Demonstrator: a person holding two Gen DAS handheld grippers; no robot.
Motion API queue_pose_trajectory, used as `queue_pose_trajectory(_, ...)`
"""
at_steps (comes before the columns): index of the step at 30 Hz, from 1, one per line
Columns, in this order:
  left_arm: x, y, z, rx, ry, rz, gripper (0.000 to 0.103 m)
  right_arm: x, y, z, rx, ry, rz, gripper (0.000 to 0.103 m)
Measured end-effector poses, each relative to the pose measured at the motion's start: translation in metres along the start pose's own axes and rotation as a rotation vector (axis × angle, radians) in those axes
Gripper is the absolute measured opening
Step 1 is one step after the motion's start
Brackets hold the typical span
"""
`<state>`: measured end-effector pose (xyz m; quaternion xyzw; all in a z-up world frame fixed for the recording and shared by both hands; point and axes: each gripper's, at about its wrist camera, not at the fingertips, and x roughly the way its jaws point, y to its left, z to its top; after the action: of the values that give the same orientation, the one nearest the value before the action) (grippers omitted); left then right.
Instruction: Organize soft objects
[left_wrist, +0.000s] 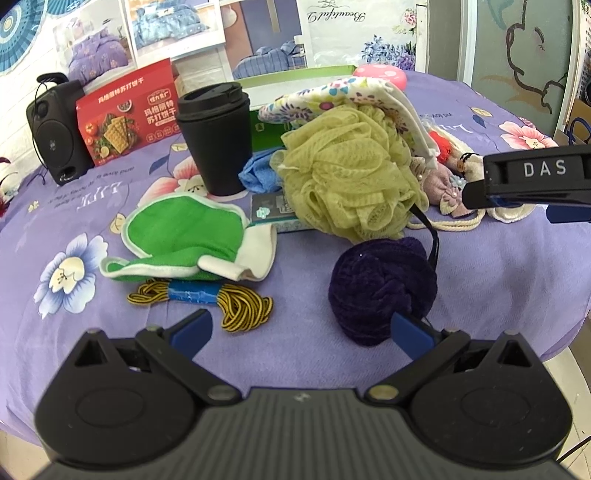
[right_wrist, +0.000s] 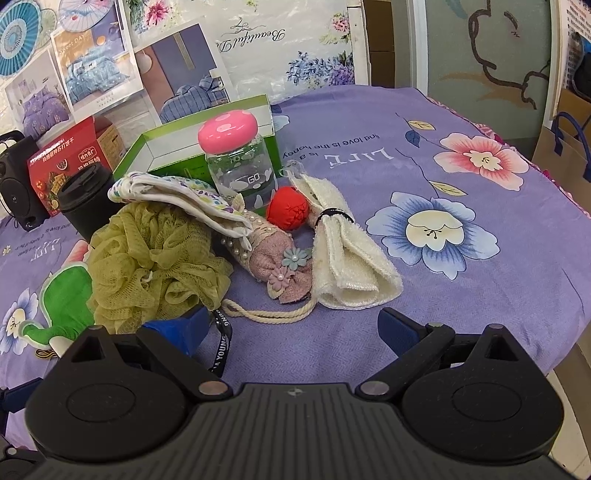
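My left gripper (left_wrist: 301, 332) is open and empty above the purple floral cloth; a dark purple plush ball (left_wrist: 380, 288) lies by its right finger. A yellow-green mesh bath pouf (left_wrist: 351, 170) sits behind it, with a floral cloth pouch (left_wrist: 332, 96) on top. A green-and-white mitt (left_wrist: 184, 236) lies left. My right gripper (right_wrist: 295, 328) is open and empty in front of the pouf (right_wrist: 155, 266), a pink fabric pouch with flowers (right_wrist: 273, 258), a rolled cream towel (right_wrist: 347, 254) and a red fabric ball (right_wrist: 288, 208).
A black cup (left_wrist: 218, 136), a black speaker (left_wrist: 55, 129), a red cracker box (left_wrist: 125, 118) and an open green box (right_wrist: 177, 147) stand at the back. A glass jar with pink lid (right_wrist: 240, 166) stands by the box. Yellow-black cord (left_wrist: 229, 302) lies near the left gripper.
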<state>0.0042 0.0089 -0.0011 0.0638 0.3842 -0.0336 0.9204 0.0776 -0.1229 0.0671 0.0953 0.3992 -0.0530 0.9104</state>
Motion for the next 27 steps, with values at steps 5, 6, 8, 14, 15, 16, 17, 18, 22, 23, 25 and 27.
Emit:
queue_pose_trajectory(5, 0.0011, 0.0001, 0.0004, 0.000, 0.003, -0.002, 0.102, 0.0018, 0.0003, -0.0004, -0.004, 0.007, 0.000, 0.086)
queue_pose_trajectory(6, 0.0012, 0.0000, 0.0002, -0.001, 0.003, -0.002, 0.102, 0.0020, 0.0006, -0.0005, -0.005, 0.008, 0.001, 0.086)
queue_pose_trajectory(8, 0.0017, 0.0000, 0.0001, 0.000, 0.005, -0.004, 0.102, 0.0020, 0.0012, -0.0007, -0.008, 0.009, 0.003, 0.086)
queue_pose_trajectory(14, 0.0019, -0.0002, -0.0003, -0.001, 0.007, -0.004, 0.102, 0.0017, 0.0014, -0.0010, -0.009, 0.009, 0.002, 0.086)
queue_pose_trajectory(15, 0.0018, -0.0001, -0.0004, 0.000, 0.006, -0.005, 0.102, 0.0016, 0.0015, -0.0010, -0.008, 0.009, 0.002, 0.086)
queue_pose_trajectory(16, 0.0018, -0.0001, -0.0004, -0.001, 0.007, -0.004, 0.102, 0.0015, 0.0016, -0.0011, -0.008, 0.009, 0.002, 0.086)
queue_pose_trajectory(17, 0.0019, -0.0002, -0.0004, -0.002, 0.007, -0.004, 0.102, 0.0016, 0.0016, -0.0011, -0.009, 0.008, 0.003, 0.086)
queue_pose_trajectory(18, 0.0019, -0.0003, -0.0007, -0.001, 0.007, -0.005, 0.102, 0.0017, 0.0015, -0.0010, -0.009, 0.009, 0.003, 0.086)
queue_pose_trajectory(22, 0.0037, -0.0002, -0.0013, -0.003, 0.012, -0.006, 0.102, 0.0029, 0.0016, -0.0012, -0.009, 0.013, 0.000, 0.086)
queue_pose_trajectory(23, 0.0041, -0.0002, -0.0013, -0.004, 0.013, -0.006, 0.102, 0.0037, 0.0012, -0.0015, -0.008, 0.015, 0.001, 0.086)
queue_pose_trajectory(25, 0.0049, 0.0002, -0.0010, -0.003, 0.016, -0.008, 0.102, 0.0048, 0.0011, -0.0015, -0.008, 0.017, 0.002, 0.086)
queue_pose_trajectory(27, 0.0054, 0.0014, -0.0009, -0.004, 0.019, -0.011, 0.102, 0.0058, 0.0004, -0.0013, -0.008, 0.016, 0.005, 0.086)
